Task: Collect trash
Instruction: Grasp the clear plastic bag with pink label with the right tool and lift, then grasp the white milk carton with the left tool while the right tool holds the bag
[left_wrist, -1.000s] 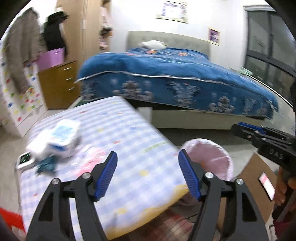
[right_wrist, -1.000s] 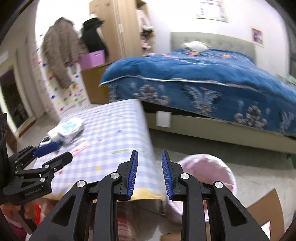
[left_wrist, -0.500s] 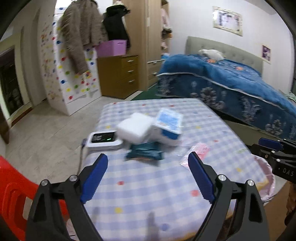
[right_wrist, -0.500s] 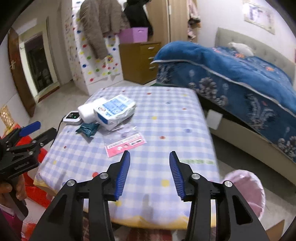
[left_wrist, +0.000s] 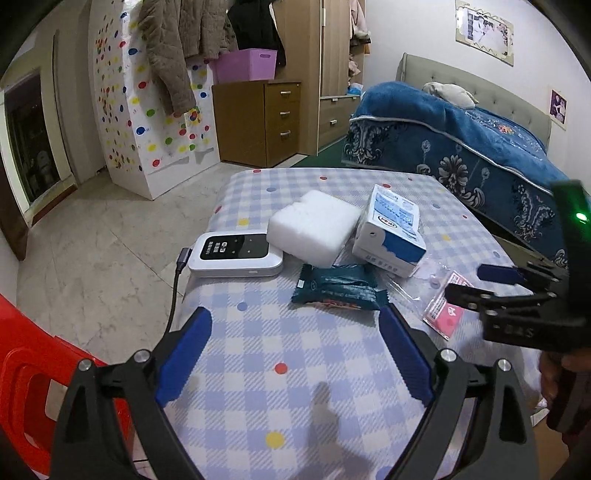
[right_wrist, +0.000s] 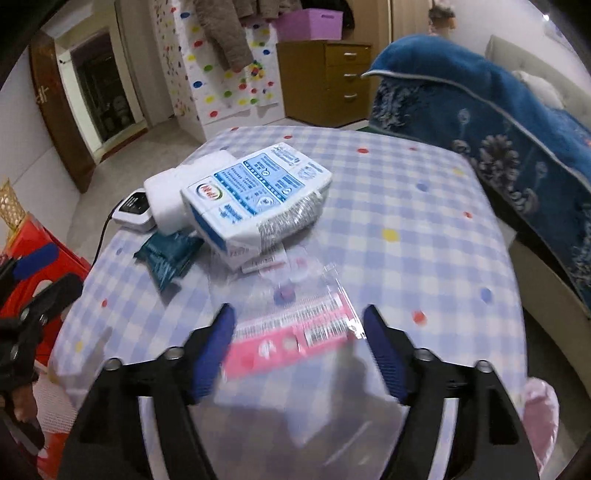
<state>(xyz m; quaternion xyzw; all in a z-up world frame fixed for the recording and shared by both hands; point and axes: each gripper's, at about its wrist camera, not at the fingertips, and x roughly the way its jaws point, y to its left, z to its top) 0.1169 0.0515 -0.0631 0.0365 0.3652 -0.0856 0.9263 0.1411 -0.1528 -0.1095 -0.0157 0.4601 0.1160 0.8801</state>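
On the checked tablecloth (left_wrist: 295, 369) lie a dark teal snack wrapper (left_wrist: 338, 286), a clear plastic bag with a pink label (right_wrist: 291, 332), a blue and white tissue pack (right_wrist: 255, 192) and a white foam block (left_wrist: 314, 227). My left gripper (left_wrist: 295, 350) is open and empty, just short of the teal wrapper. My right gripper (right_wrist: 299, 343) is open, its fingers on either side of the pink-labelled bag (left_wrist: 445, 308), close above it. The right gripper also shows in the left wrist view (left_wrist: 480, 282).
A white device with a cable (left_wrist: 236, 254) lies at the table's left edge. A red plastic chair (left_wrist: 26, 369) stands at the left. A pink-lined bin (right_wrist: 539, 417) sits by the table's right corner. A blue bed (left_wrist: 461, 147) stands behind.
Both grippers have swung from the bed and bin towards the table and moved in over the trash. The right gripper has opened wider and come down around the pink-labelled bag.
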